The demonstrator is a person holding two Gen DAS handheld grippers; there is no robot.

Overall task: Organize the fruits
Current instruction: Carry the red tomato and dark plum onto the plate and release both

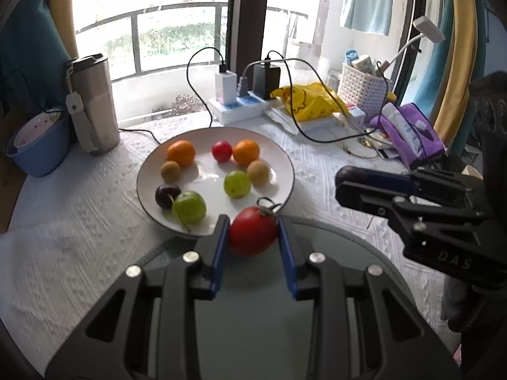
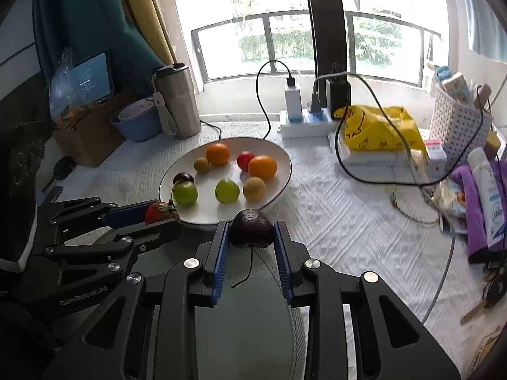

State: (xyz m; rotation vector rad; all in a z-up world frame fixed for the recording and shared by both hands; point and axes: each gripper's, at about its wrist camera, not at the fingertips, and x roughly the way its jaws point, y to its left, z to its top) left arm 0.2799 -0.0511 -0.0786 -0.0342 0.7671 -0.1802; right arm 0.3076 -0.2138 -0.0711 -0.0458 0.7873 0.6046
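Fruit fills the white plate (image 1: pixel 285 164) in the middle of the desk (image 1: pixel 79 237): two oranges, two green ones, two brownish ones, a small red one and a dark one. Left claw (image 1: pixel 253 224) grips a red tomato (image 1: pixel 252 234) between its blue pads, just over the plate's near rim. Right claw (image 2: pixel 252 228) grips a dark plum (image 2: pixel 252 228), stalk hanging down, beside that rim.
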